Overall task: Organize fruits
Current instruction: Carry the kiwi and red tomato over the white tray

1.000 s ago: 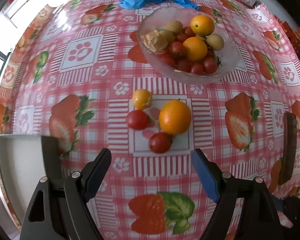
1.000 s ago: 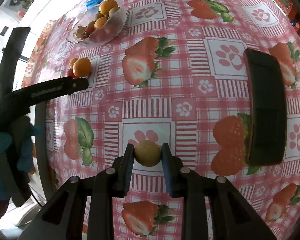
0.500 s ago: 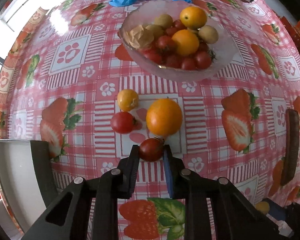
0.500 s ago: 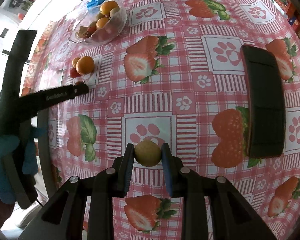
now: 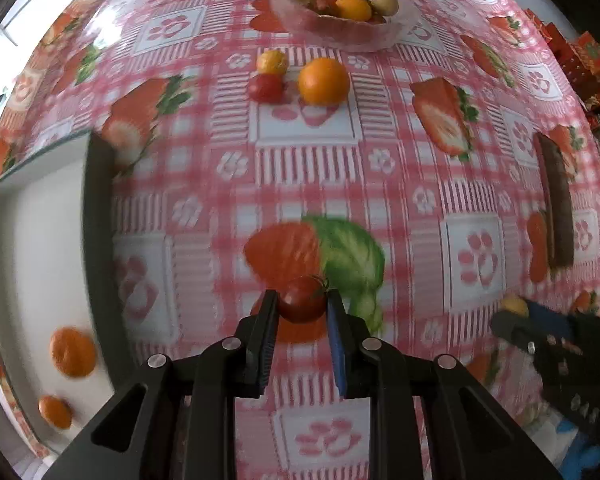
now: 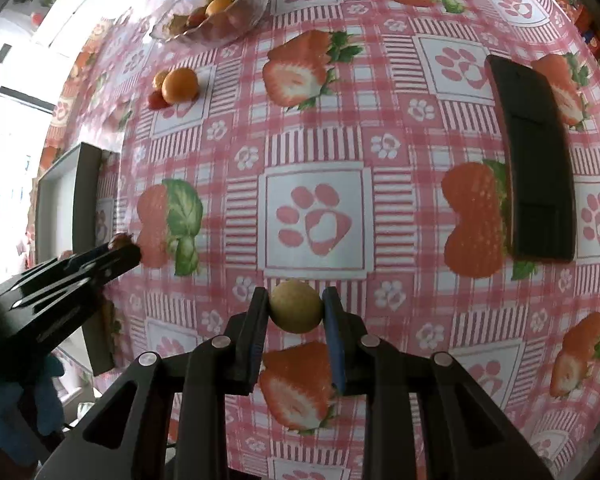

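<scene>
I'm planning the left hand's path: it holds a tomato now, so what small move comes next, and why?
Probably swing the left tongs leftward toward the white tray. They are shut on the red tomato, lifted above the tablecloth, and the tray already holds two orange fruits.

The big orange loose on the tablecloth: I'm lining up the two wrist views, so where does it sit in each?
Left wrist: the big orange sits upper centre, just below the glass bowl, with a red tomato to its left.
Right wrist: it sits upper left, again below the bowl.
Shared landmark: the glass bowl of fruit.
</scene>
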Tool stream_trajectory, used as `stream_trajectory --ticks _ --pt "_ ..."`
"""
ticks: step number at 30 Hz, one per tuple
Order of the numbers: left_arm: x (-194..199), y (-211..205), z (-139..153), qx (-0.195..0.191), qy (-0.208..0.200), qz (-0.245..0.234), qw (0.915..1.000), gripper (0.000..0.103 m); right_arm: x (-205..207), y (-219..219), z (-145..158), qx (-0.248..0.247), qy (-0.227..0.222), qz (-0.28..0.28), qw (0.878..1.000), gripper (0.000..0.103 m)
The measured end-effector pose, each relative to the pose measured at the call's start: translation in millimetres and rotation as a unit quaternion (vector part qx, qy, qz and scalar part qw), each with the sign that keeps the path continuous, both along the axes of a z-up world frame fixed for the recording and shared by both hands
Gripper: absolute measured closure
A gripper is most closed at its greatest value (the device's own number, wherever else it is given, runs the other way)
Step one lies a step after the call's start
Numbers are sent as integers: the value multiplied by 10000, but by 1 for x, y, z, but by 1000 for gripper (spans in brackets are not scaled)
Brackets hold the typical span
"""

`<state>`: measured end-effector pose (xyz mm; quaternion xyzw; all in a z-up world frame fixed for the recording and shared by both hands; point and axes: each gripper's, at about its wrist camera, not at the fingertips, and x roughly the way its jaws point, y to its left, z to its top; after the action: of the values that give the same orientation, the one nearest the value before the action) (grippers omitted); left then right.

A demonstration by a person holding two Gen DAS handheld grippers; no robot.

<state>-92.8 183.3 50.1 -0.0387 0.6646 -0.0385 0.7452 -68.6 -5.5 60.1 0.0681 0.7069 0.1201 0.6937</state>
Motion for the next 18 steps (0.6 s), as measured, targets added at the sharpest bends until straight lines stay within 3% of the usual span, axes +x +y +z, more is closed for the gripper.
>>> stream_trajectory --ticks 9,18 --pt "-50 45 24 -101 -71 179 9998 78 -13 27 10 -37 136 90 9999 73" --pt "-61 97 50 -34 -237 409 9989 78 -9 82 22 -4 48 478 9988 73"
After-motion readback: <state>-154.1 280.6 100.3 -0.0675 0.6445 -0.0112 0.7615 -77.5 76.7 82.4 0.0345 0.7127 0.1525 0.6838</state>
